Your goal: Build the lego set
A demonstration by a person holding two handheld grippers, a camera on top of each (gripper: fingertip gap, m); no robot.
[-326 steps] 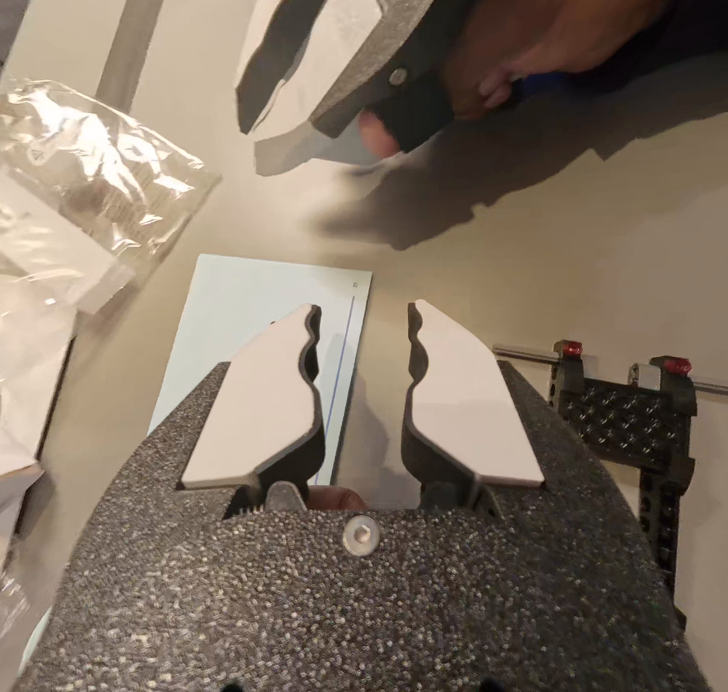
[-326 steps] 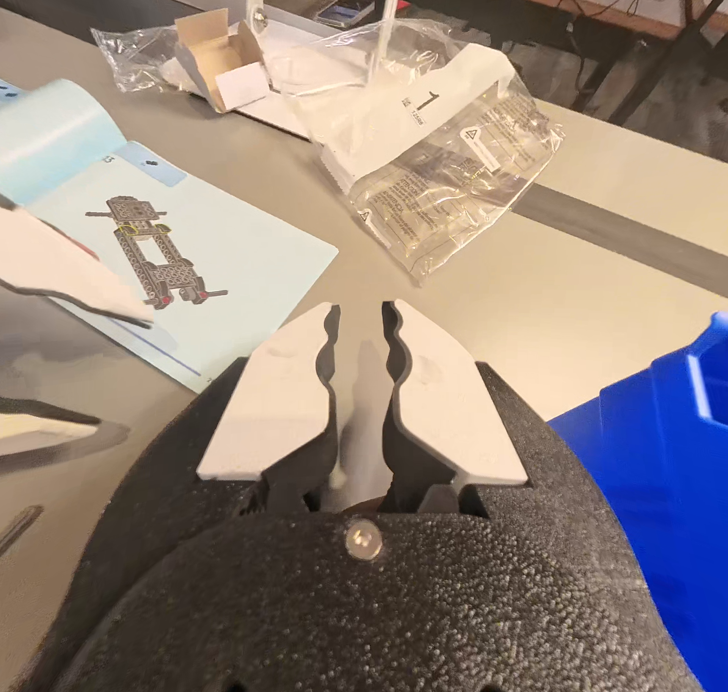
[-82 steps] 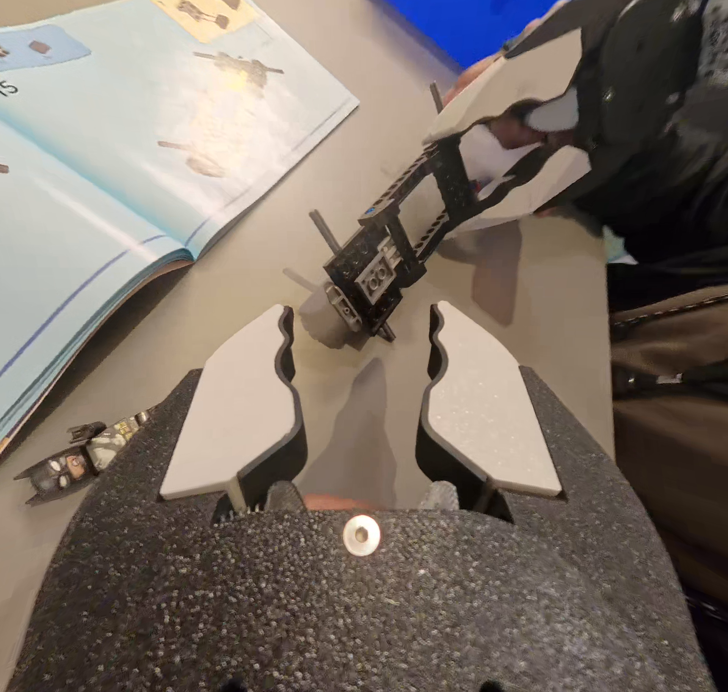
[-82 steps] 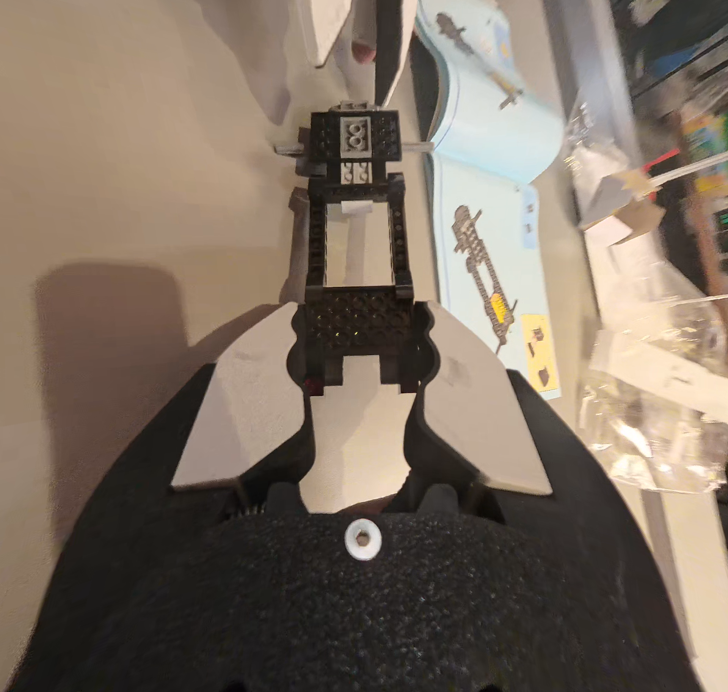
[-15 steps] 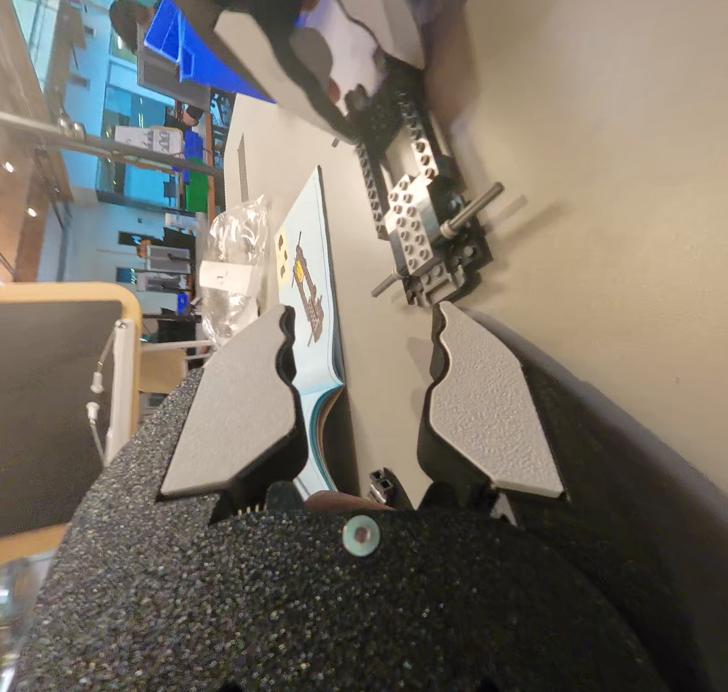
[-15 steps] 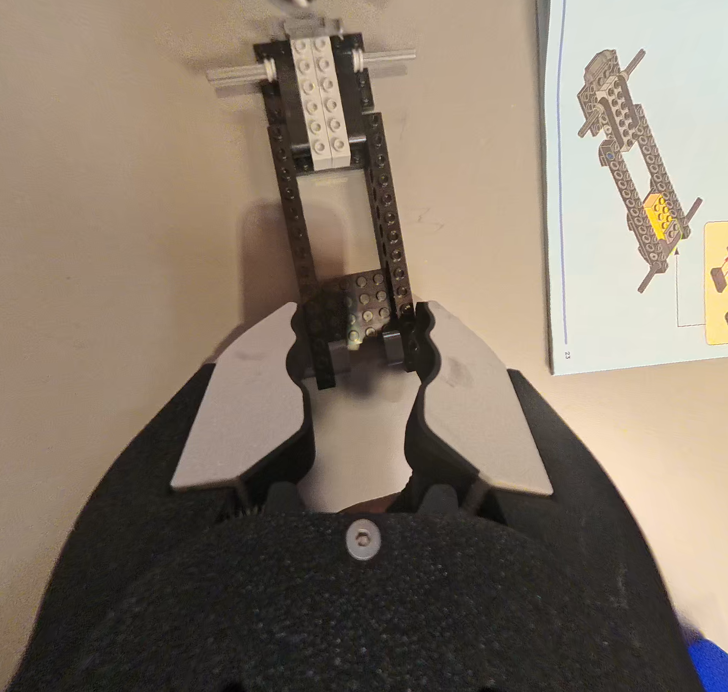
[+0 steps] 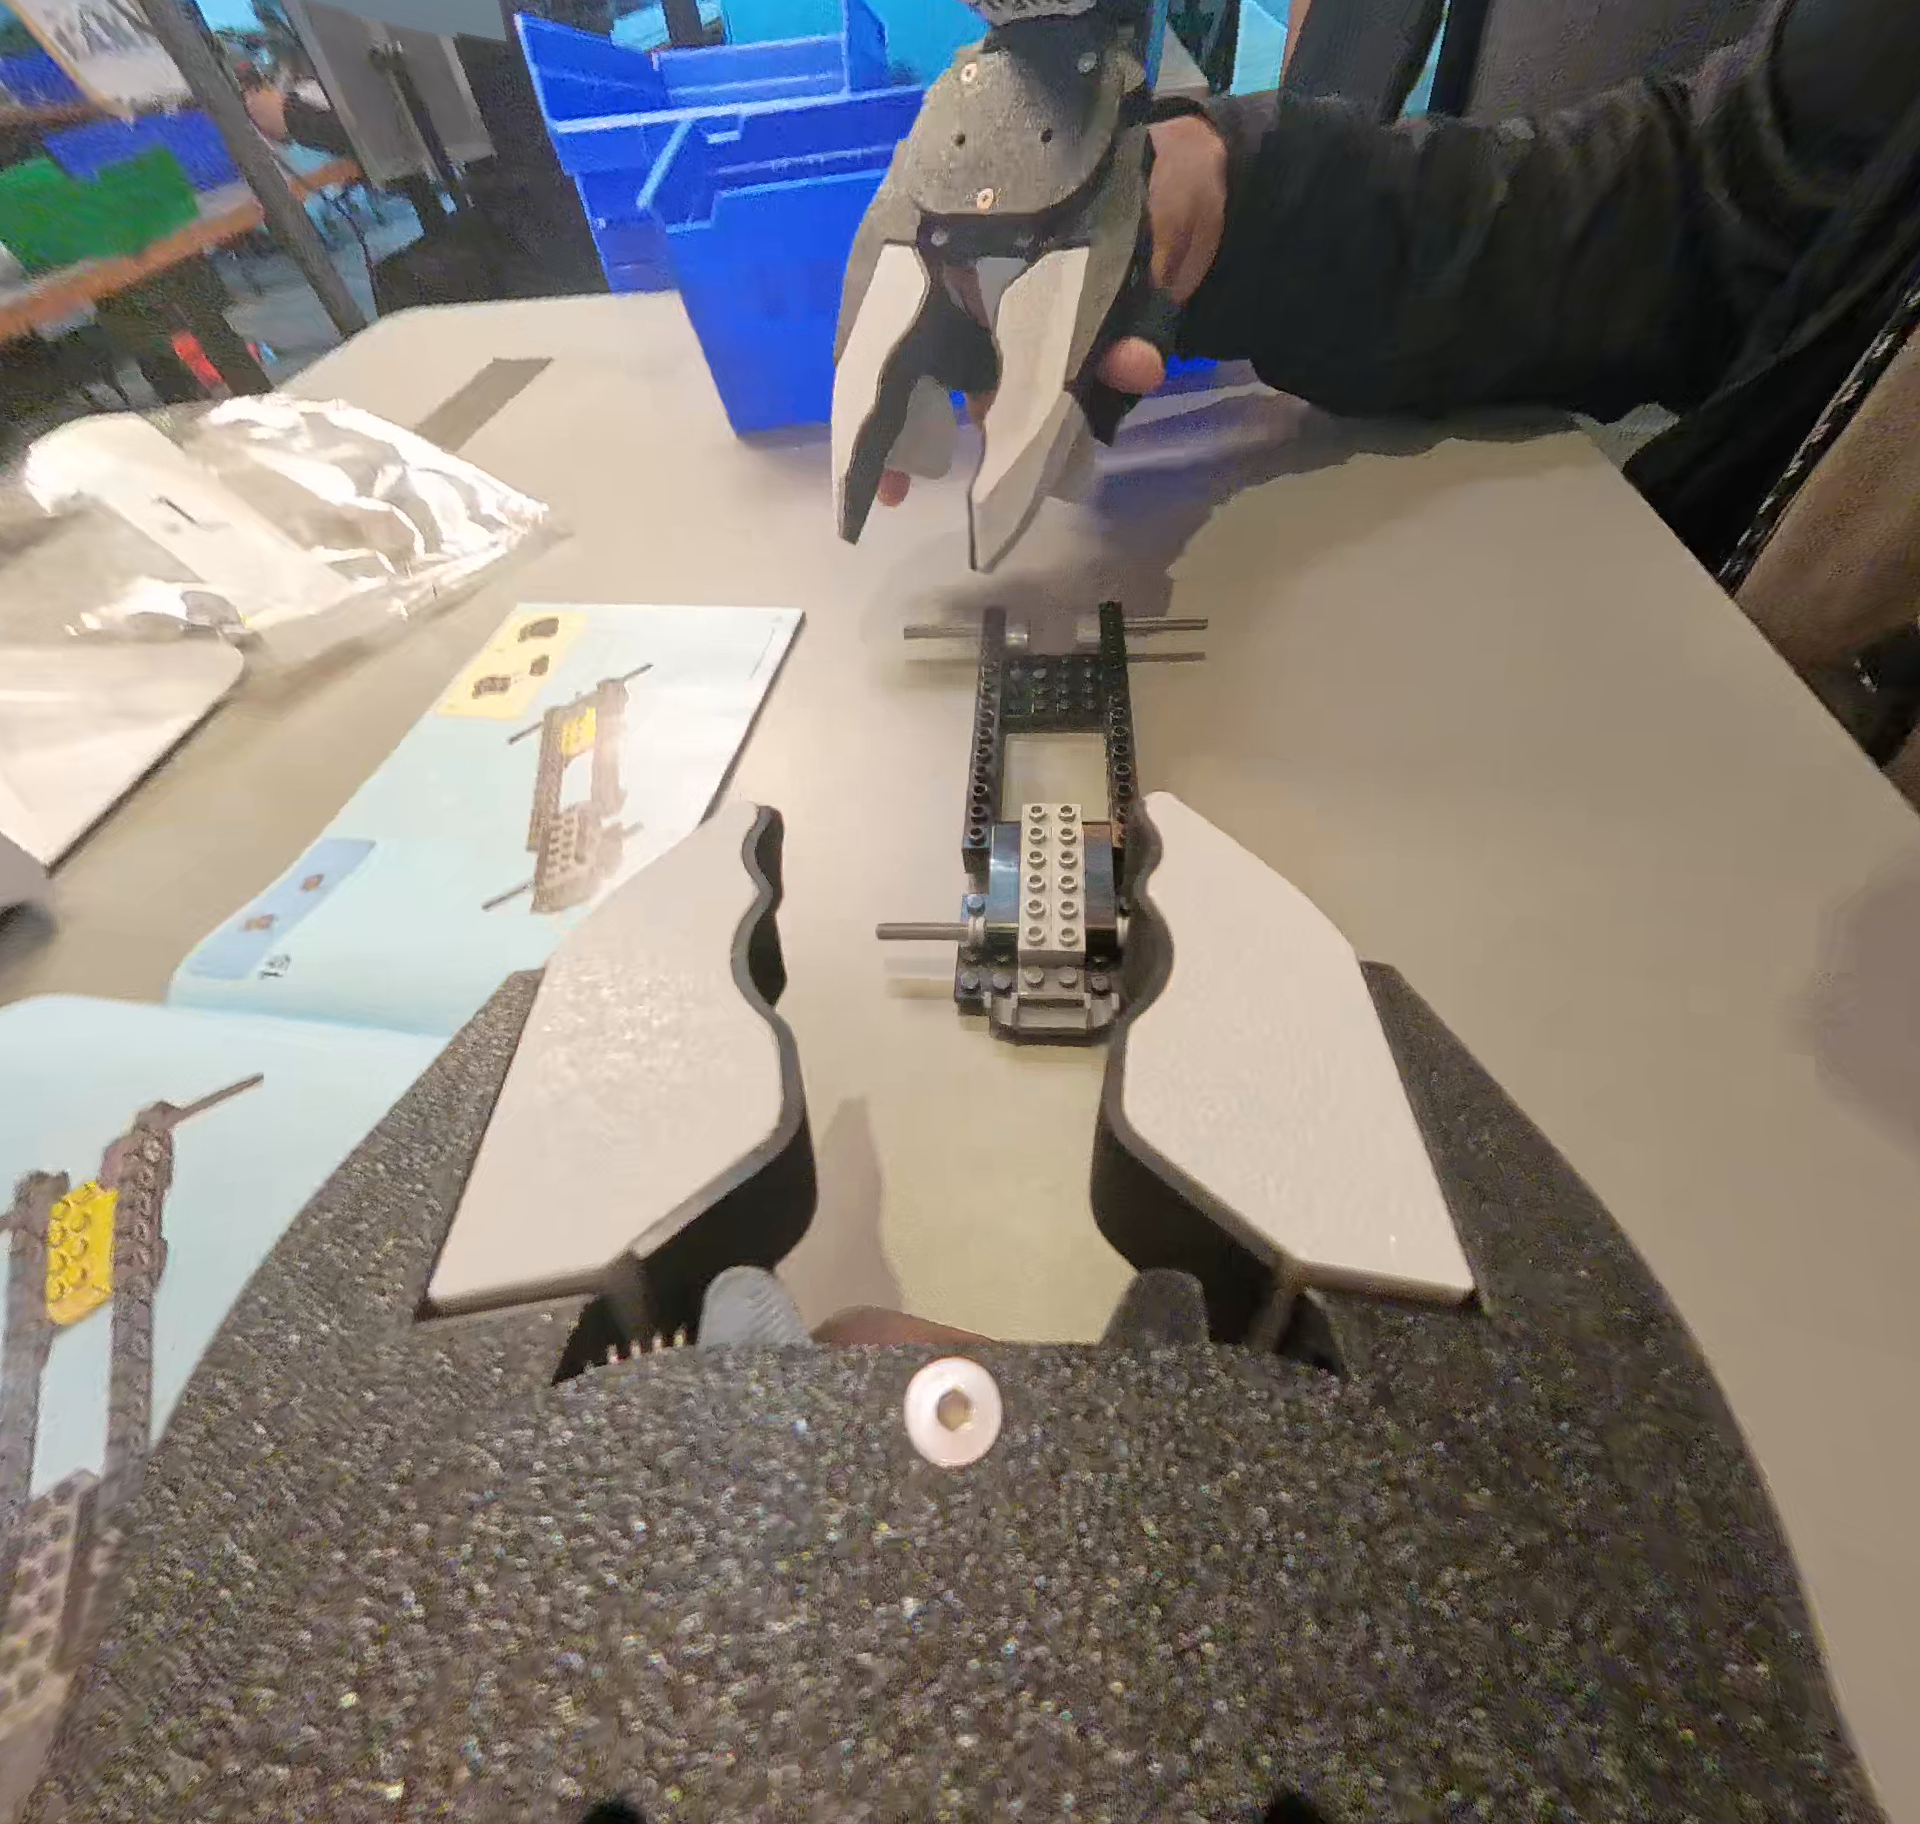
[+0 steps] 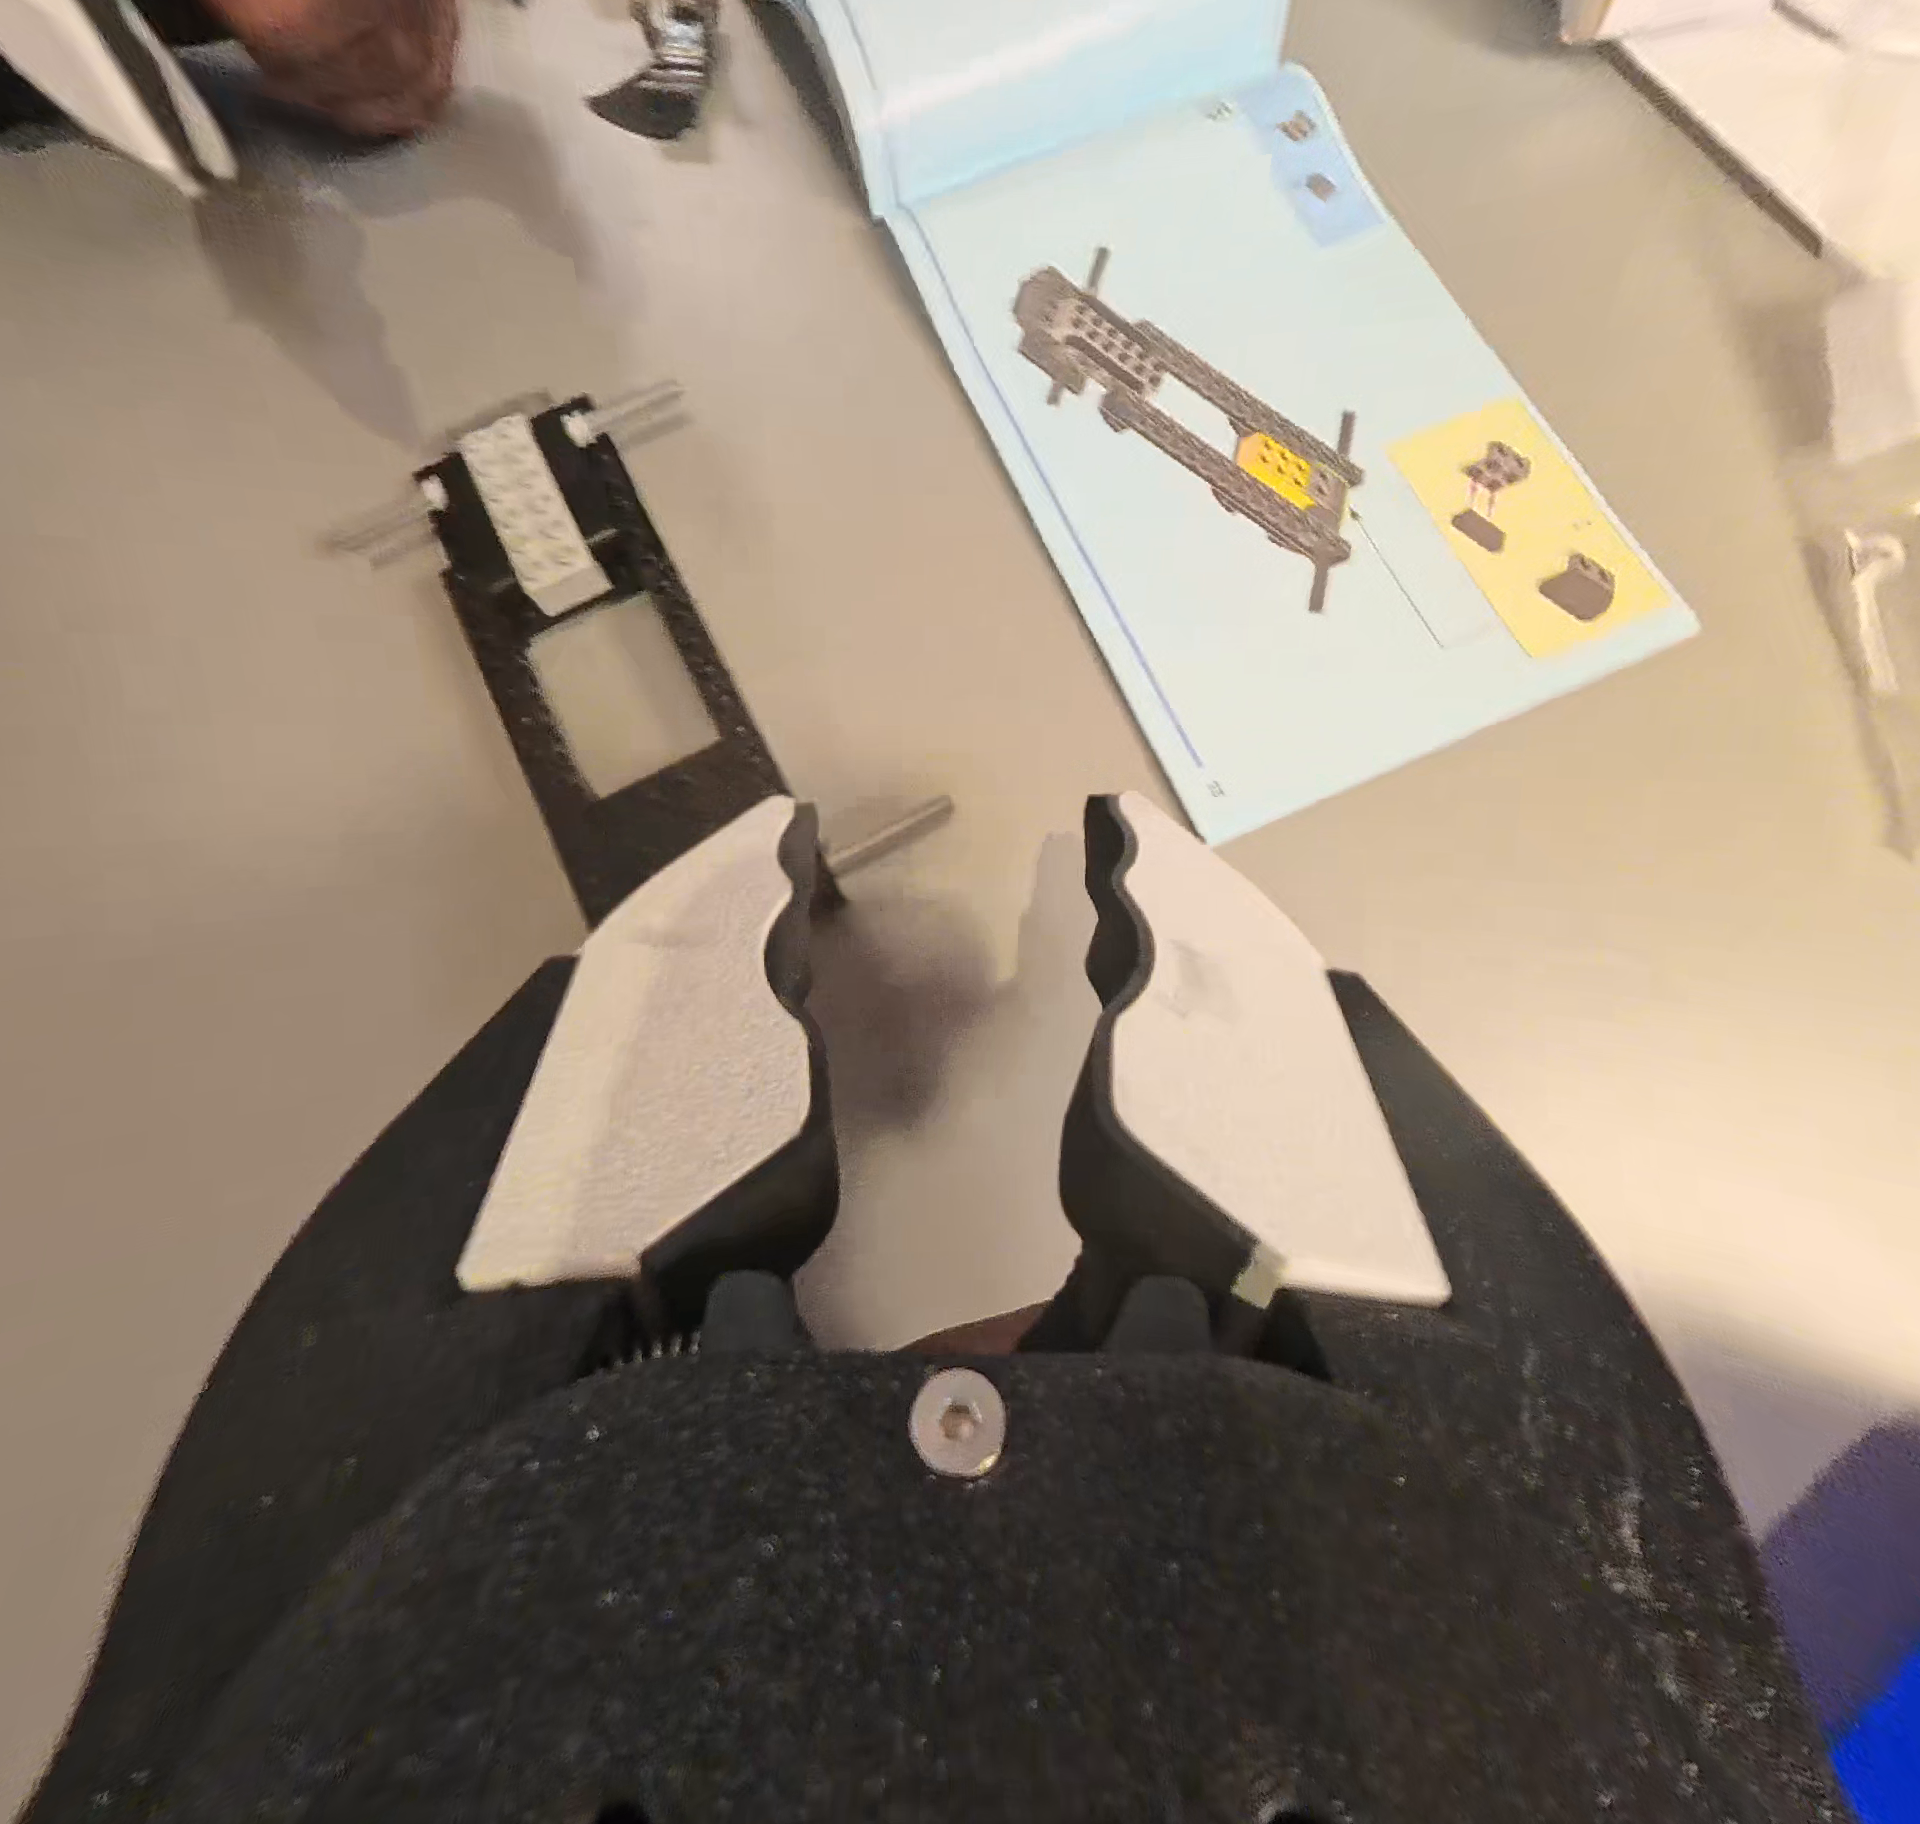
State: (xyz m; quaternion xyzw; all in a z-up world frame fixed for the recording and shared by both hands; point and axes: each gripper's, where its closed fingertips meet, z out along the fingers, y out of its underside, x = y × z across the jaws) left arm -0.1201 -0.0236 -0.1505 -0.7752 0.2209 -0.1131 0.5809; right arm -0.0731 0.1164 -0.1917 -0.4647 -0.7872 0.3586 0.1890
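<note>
A long black brick frame [image 7: 1049, 735] lies flat on the grey counter [image 7: 1455, 735], well in from its edges, with nothing gripping it. The left gripper [image 7: 951, 839] hangs low over the frame's near end, its jaws spread and empty; its right finger [image 7: 1247, 1047] sits just beside the frame's side (contact cannot be told), and its left finger stands apart. The right gripper [image 7: 914, 517] hovers above the frame's far end, jaws parted, holding nothing, a hand [image 7: 1174, 205] behind it. The frame is two studded black rails joined by a plate at each end, with an open window in the middle, a light grey brick [image 7: 1055, 881] on top at the near end, and thin grey axles [image 7: 925, 931] sticking out sideways. An open pale blue booklet [image 7: 582, 766] lies alongside, toward the left edge, showing a similar frame. A blue bin [image 7: 769, 216] stands at the far edge and clear bags [image 7: 270, 517] lie at the far left.
</note>
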